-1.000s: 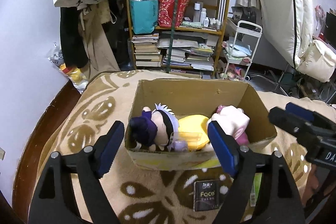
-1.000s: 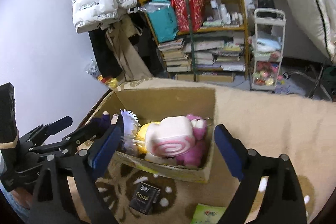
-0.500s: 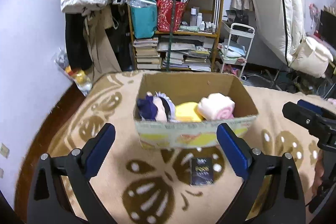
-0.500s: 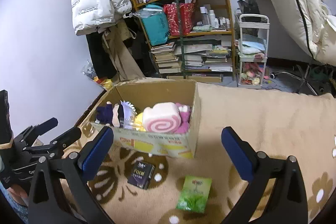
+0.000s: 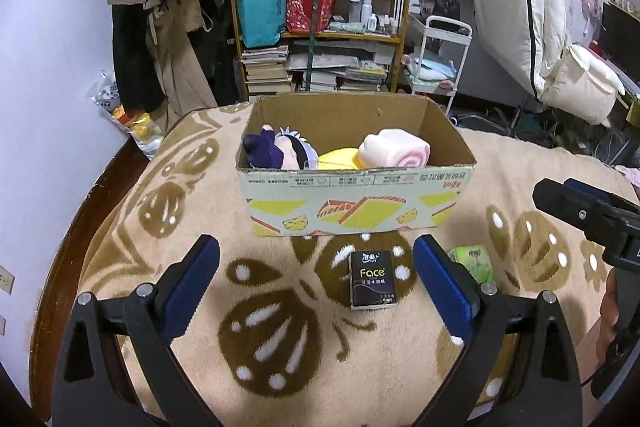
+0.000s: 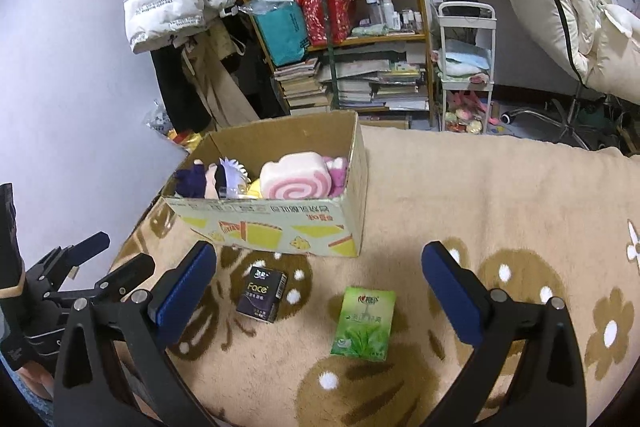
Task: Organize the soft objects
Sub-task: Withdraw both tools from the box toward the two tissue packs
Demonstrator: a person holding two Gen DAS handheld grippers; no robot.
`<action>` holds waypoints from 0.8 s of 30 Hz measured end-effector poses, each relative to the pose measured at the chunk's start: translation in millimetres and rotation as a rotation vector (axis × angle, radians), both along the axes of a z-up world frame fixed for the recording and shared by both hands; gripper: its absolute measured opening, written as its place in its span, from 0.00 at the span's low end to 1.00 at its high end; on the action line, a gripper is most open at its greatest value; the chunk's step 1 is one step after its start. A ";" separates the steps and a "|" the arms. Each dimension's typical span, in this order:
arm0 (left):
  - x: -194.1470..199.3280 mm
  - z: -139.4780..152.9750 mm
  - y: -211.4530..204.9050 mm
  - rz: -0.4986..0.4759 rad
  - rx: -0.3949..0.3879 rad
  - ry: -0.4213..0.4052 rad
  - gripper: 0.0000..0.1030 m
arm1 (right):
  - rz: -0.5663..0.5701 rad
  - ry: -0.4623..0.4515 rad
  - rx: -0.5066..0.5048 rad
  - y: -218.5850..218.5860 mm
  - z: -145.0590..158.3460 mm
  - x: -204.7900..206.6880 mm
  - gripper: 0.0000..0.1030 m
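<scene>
An open cardboard box [image 5: 352, 205] [image 6: 276, 227] stands on a beige patterned blanket. Inside lie a purple-haired plush doll [image 5: 276, 151] [image 6: 208, 179], a yellow plush [image 5: 338, 159] and a pink swirl-roll plush [image 5: 394, 151] [image 6: 296, 181], with a pink plush [image 6: 336, 173] behind it. My left gripper [image 5: 316, 291] is open and empty, well short of the box. My right gripper [image 6: 320, 295] is open too, with nothing held. A black tissue pack [image 5: 372, 279] [image 6: 262, 293] and a green tissue pack [image 5: 472, 261] [image 6: 364, 323] lie on the blanket in front of the box.
The blanket [image 6: 500, 211] stretches wide to the right of the box. Behind stand a crowded shelf [image 5: 320, 7], hanging coats [image 5: 160, 27], a white trolley [image 6: 464, 67] and bedding [image 5: 520, 7]. The blanket's left edge drops to a dark wooden rim [image 5: 68, 259].
Both grippers have pulled back from the box and opened wider. The plush toys stay in the box, and the two tissue packs have come into view.
</scene>
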State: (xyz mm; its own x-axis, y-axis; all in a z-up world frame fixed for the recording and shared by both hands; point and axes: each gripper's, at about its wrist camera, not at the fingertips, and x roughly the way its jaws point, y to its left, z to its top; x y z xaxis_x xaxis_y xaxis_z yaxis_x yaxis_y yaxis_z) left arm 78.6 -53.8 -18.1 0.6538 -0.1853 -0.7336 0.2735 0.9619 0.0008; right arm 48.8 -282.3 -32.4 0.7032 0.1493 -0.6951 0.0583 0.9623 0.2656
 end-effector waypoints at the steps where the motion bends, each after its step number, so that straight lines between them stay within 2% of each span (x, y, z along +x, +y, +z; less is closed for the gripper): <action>1: 1.3 -1.8 -0.2 -0.003 0.004 0.003 0.93 | 0.000 0.010 0.003 0.0 -3.0 1.7 1.00; 15: 28.0 -42.6 -21.1 -0.053 0.005 0.121 0.93 | -0.027 0.180 0.015 -4.1 -49.0 28.8 1.00; 24: 41.5 -72.2 -42.0 -0.090 0.029 0.197 0.93 | -0.073 0.289 0.064 -16.8 -74.5 44.6 1.00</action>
